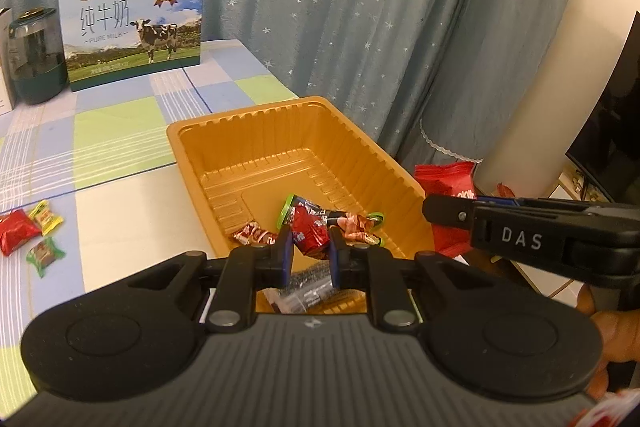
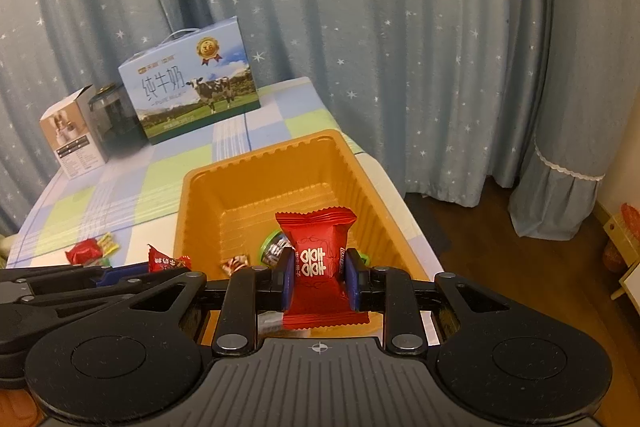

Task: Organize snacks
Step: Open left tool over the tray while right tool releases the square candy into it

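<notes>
Snacks, assorted, wrapped; entry by location.

Held, right: red crimp-ended foil snack packet with white characters (image 2: pixel 318 263), pinched across its waist by the right gripper (image 2: pixel 318 281), long axis upright between the pads, both crimped ends free. It hangs over the near end of the tray.

Held, left: small dark-red foil candy (image 1: pixel 306 235), clamped in the left gripper (image 1: pixel 311 255), also above the tray's near end.

Receptacle: orange ribbed plastic tray (image 1: pixel 248 131), rectangular, long axis running away from both grippers, set on the checked blue-green-white tablecloth (image 1: pixel 120 115). Both packets lie straight above its floor, so the release should need only a drop. Neither hand is clearly nearer.

Already in tray: green-capped dark stick pack (image 1: pixel 336 217) and a red-and-white candy (image 1: pixel 254 237) at the near end.

Outstanding, on the cloth left of the tray: red foil candy (image 1: pixel 16 237), yellow candy (image 1: pixel 46 217), green candy (image 1: pixel 44 255), well apart from both grippers.

Not snacks: blue milk carton with cow picture (image 1: pixel 134 27), dark green jar (image 1: pixel 36 55), at the far edge.

Obscured: a dark wrapper below the left fingers, partly hidden; the tray's near wall, cut off by both gripper bodies.
</notes>
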Motion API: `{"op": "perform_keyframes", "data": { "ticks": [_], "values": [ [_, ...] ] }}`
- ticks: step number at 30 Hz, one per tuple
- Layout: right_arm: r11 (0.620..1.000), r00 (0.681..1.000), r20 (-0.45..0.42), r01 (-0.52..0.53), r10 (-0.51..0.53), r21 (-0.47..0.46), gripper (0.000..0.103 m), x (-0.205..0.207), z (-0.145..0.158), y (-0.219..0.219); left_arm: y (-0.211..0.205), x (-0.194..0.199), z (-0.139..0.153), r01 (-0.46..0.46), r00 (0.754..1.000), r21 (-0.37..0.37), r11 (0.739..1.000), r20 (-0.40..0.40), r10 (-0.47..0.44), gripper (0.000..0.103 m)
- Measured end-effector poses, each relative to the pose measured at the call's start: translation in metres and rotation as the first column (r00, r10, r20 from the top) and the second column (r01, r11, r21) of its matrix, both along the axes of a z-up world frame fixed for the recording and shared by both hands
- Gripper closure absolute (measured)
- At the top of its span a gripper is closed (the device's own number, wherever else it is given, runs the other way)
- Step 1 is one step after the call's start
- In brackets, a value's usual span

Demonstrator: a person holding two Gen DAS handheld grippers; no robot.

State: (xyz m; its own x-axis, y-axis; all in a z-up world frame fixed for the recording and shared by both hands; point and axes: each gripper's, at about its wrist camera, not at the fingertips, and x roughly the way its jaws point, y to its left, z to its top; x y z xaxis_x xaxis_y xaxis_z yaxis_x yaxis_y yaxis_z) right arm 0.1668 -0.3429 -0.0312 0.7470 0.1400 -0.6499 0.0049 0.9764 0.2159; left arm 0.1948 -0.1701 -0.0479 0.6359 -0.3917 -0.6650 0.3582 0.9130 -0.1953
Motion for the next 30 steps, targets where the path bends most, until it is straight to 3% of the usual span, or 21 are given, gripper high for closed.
{"op": "perform_keyframes", "data": {
  "ticks": [4, 6, 30],
  "values": [
    [1.0, 1.0, -0.003, 0.003, -0.003, -0.001, 0.077, 0.007, -0.002, -0.002, -0.003, 0.01, -0.005, -0.008, 1.0, -0.003, 1.0, 0.002, 0.008, 0.084],
    [1.0, 1.0, -0.008, 0.002, -0.002, 0.0, 0.077, 0.009, -0.004, -0.003, -0.002, 0.013, -0.007, -0.02, 1.0, 0.002, 1.0, 0.001, 0.02, 0.071],
    [0.996, 0.998, -0.002, -0.056, 0.056, 0.062, 0.076, 0.027, -0.005, 0.015, 0.052, -0.012, -0.007, -0.129, 0.992, -0.006, 0.992, -0.001, 0.129, 0.062]
  ]
}}
